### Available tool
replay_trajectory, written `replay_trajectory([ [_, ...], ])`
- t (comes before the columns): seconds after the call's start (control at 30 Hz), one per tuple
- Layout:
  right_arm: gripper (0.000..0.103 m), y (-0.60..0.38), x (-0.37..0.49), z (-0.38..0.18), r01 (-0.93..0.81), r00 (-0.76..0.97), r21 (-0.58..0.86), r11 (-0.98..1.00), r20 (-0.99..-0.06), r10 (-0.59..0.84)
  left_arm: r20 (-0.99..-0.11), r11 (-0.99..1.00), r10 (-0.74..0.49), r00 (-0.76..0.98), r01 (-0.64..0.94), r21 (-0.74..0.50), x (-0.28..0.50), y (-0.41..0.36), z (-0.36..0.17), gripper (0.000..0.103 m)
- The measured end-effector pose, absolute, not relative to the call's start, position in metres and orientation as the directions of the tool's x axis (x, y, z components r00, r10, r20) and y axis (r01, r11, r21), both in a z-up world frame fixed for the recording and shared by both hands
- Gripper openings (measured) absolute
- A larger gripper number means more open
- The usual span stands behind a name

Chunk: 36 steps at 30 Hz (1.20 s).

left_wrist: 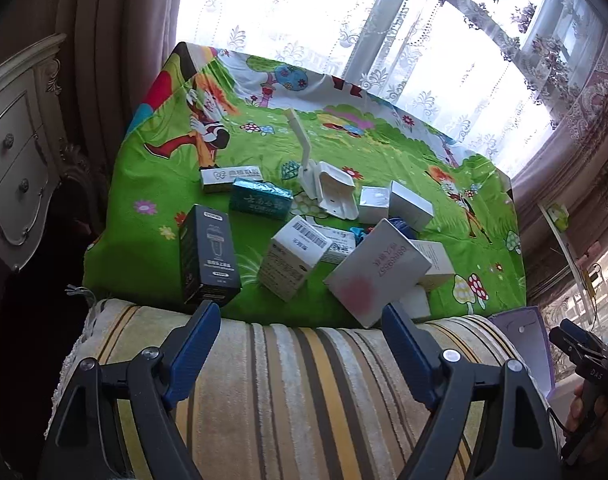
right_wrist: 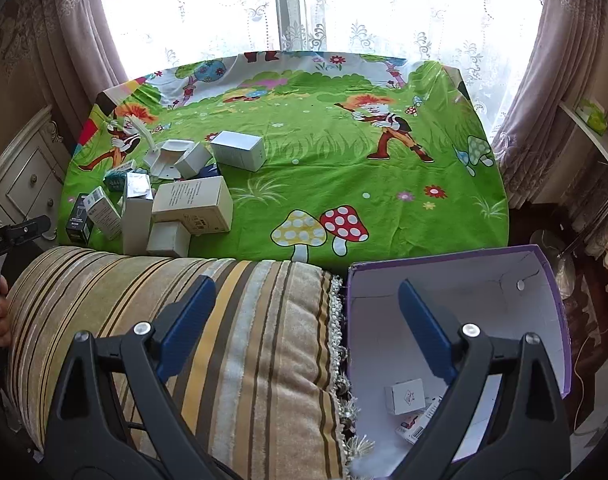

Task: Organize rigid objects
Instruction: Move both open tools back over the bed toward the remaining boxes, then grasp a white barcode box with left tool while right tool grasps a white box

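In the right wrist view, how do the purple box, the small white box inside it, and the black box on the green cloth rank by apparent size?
1. purple box, though nearest the camera
2. black box
3. small white box, close to the black box in apparent size; ranking unsure

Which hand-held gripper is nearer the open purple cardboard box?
Right. The right hand-held gripper hangs open with one finger over the open purple cardboard box; the left hand-held gripper, also open, hangs over the striped cushion, facing the small cartons, box off to its right.
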State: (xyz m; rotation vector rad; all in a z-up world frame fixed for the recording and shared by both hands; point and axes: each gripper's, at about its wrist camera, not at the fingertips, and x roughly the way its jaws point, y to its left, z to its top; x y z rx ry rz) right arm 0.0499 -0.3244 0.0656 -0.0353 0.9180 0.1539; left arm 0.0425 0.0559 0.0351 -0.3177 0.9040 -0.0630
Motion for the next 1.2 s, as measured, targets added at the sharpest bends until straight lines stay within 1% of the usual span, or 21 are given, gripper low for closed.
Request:
replay_trajectory([
  [0.17, 0.094, -0.305, 0.061, 0.071, -0.204, 0.588, 0.035, 0.978, -0.794, 0.151, -0.77, 0.957, -0.174, 0.614, -0.08, -0.28, 0.051, 0.061, 0.033, 0.084],
  [0.57, 0.094, -0.244, 0.088, 0.076, -0.344, 0.551, 0.039, 0.938, -0.801, 0.235, -0.822, 0.985, -0.171, 0.543, 0.069, -0.159, 0.103, 0.039, 0.022, 0.084],
  [0.83, 0.094, -0.197, 0.113, 0.057, -0.444, 0.454, 0.099, 0.891, -0.832, 0.319, -0.847, 0.986, -0.161, 0.506, 0.125, -0.113, 0.127, 0.028, 0.008, 0.084],
  [1.07, 0.094, -0.161, 0.14, 0.036, -0.53, 0.334, 0.186, 0.827, -0.851, 0.405, -0.854, 0.984, -0.159, 0.496, 0.155, -0.093, 0.135, 0.025, 0.002, 0.084],
  [1.2, 0.094, -0.148, 0.155, 0.022, -0.549, 0.298, 0.19, 0.814, -0.865, 0.403, -0.858, 0.982, -0.164, 0.487, 0.16, -0.098, 0.138, 0.026, -0.002, 0.084],
])
